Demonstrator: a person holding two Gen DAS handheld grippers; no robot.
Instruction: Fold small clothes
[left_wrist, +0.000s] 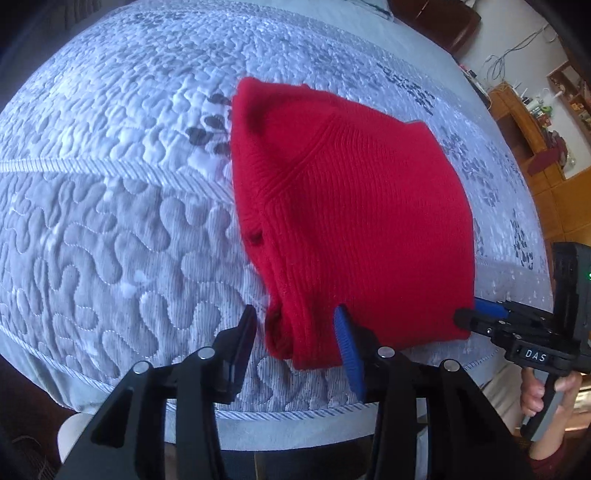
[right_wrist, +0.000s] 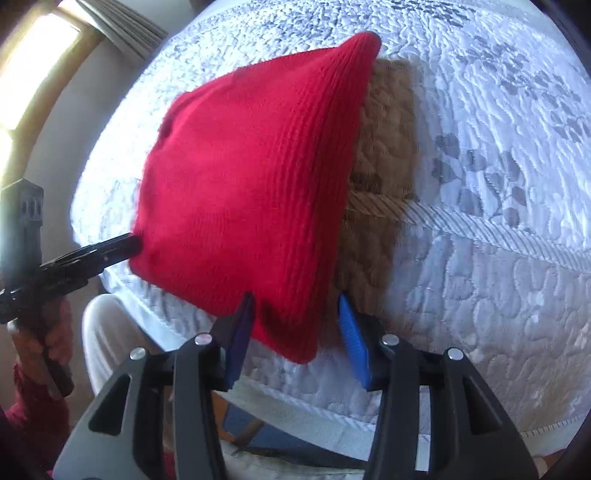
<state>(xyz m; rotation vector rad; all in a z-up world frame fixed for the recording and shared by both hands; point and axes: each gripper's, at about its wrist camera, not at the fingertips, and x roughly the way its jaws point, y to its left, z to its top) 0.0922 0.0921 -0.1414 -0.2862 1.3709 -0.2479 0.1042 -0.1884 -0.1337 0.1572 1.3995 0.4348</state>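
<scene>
A: so where's everything sitting?

B: the knit garment (left_wrist: 354, 221) lies folded on the quilt (left_wrist: 110, 206), close to its near edge.

A: and the grippers?

B: left gripper (left_wrist: 295, 332) straddles the garment's near left corner, right gripper (right_wrist: 295, 317) is at the near right corner. Each one sits off to the other's side.

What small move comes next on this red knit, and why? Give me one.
Probably draw both tongs straight back off the near edge. The red knit lies folded on the quilt. The left tongs stand open around its near corner. The right tongs also look open, with a gap beside the blue pad, so nothing seems gripped.
</scene>
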